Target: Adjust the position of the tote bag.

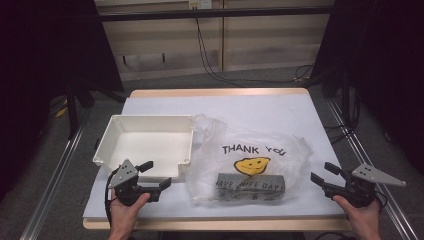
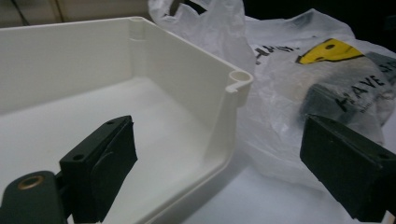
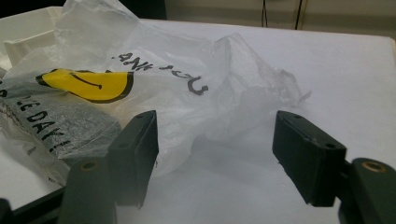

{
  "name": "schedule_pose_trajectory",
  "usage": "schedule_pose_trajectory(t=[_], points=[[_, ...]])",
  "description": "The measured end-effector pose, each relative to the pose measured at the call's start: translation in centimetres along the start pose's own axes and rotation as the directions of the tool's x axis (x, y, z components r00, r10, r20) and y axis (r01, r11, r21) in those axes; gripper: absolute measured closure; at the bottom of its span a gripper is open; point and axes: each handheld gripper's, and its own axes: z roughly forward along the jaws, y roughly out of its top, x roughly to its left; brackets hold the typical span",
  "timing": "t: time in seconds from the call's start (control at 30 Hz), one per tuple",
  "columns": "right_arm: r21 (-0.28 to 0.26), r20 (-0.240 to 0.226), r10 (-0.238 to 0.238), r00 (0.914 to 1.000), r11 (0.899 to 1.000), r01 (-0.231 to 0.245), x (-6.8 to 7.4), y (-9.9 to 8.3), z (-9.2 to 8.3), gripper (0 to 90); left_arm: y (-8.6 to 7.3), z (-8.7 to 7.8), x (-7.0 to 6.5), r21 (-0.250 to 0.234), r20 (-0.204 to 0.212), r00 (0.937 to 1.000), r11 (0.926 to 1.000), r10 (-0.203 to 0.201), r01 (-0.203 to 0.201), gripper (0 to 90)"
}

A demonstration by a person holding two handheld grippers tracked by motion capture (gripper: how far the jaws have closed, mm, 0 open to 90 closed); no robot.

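You are holding both grippers, left gripper (image 1: pixel 155 176) and right gripper (image 1: pixel 322 174), fingers released, flanking the crinkled clear plastic smiley-face bag (image 1: pixel 250 160) on the bench (image 1: pixel 260 107).

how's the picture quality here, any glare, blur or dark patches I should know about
High view: sharp and evenly lit on the white table sheet, dark curtains swallow both sides. Left gripper view: the white plastic tray is crisp, while the clear printed plastic bag looks soft and its own black jaws are blurred. Right gripper view: bag in focus, near jaws soft, mild glare on the sheet.
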Motion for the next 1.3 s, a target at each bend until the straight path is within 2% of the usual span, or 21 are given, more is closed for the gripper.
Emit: schedule_pose_trajectory(t=[0.1, 0.13, 0.17, 0.2, 0.3, 0.4, 0.63, 0.87, 1.0, 1.1, 1.17, 1.2, 1.3], points=[[0.022, -0.009, -0.001, 1.0, 1.0, 0.001, -0.1, 0.1, 0.2, 36.1, 0.0, 0.2, -0.2, 0.01, 0.0, 1.0, 0.9999, 0.002, -0.002, 10.1], [0.033, -0.028, 0.017, 0.9995, 0.999, -0.016, -0.1, 0.2, 0.3, 39.4, 0.0, 0.3, -0.4, 0.022, -0.007, 0.9999, 0.9997, 0.013, -0.013, 10.2], [0.035, -0.03, 0.015, 0.9994, 0.999, -0.014, -0.2, 0.3, 0.3, 40.9, 0.0, 0.4, -0.4, 0.02, 0.003, 1.0, 0.9998, 0.009, -0.009, 10.8], [0.04, -0.038, 0.02, 0.9991, 0.999, -0.018, -0.3, 0.3, 0.3, 42.2, 0.0, 0.4, -0.4, 0.029, 0.001, 0.9998, 0.9994, 0.018, -0.018, 12.7], [0.048, -0.059, 0.028, 0.9979, 0.999, -0.025, -0.5, 0.4, 0.3, 45.5, 0.0, 0.6, -0.6, 0.04, 0.002, 1.0, 0.9991, 0.01, -0.01, 16.7], [0.055, -0.07, 0.021, 0.9973, 0.998, -0.017, -0.7, 0.6, 0.4, 47.3, 0.0, 0.7, -0.8, 0.043, 0.011, 0.9999, 0.999, 0.007, -0.007, 22.6], [0.073, -0.099, 0.016, 0.995, 0.997, -0.009, -0.4, 0.9, 1.0, 48.6, 0.3, 0.9, -1.1, 0.061, 0.027, 0.9996, 0.9981, 0.009, -0.01, 30.0], [0.074, -0.113, -0.005, 0.9936, 0.997, 0.013, 0.0, 1.3, 1.2, 49.0, 0.7, 1.0, -1.5, 0.076, 0.044, 0.9987, 0.9967, 0.027, -0.03, 35.7], [0.084, -0.115, -0.02, 0.9932, 0.996, 0.03, 0.2, 1.5, 1.4, 49.3, 0.8, 0.9, -1.4, 0.076, 0.063, 0.9979, 0.9969, 0.014, -0.019, 40.5], [0.086, -0.122, -0.028, 0.9921, 0.996, 0.038, 0.3, 1.9, 1.5, 51.4, 1.3, 1.1, -1.5, 0.088, 0.054, 0.9982, 0.9957, 0.026, -0.031, 45.5], [0.08, -0.125, -0.023, 0.9918, 0.996, 0.034, 0.3, 2.2, 1.5, 51.8, 1.7, 1.5, -1.7, 0.104, 0.061, 0.9976, 0.9938, 0.033, -0.039, 45.6], [0.082, -0.129, -0.039, 0.9908, 0.995, 0.05, 0.4, 2.3, 1.7, 51.8, 1.9, 2.0, -1.9, 0.12, 0.073, 0.9962, 0.9912, 0.047, -0.056, 46.0], [0.108, -0.137, -0.06, 0.9887, 0.991, 0.076, 0.7, 2.4, 2.0, 51.7, 2.3, 2.8, -2.1, 0.128, 0.096, 0.994, 0.9896, 0.052, -0.064, 48.5]])
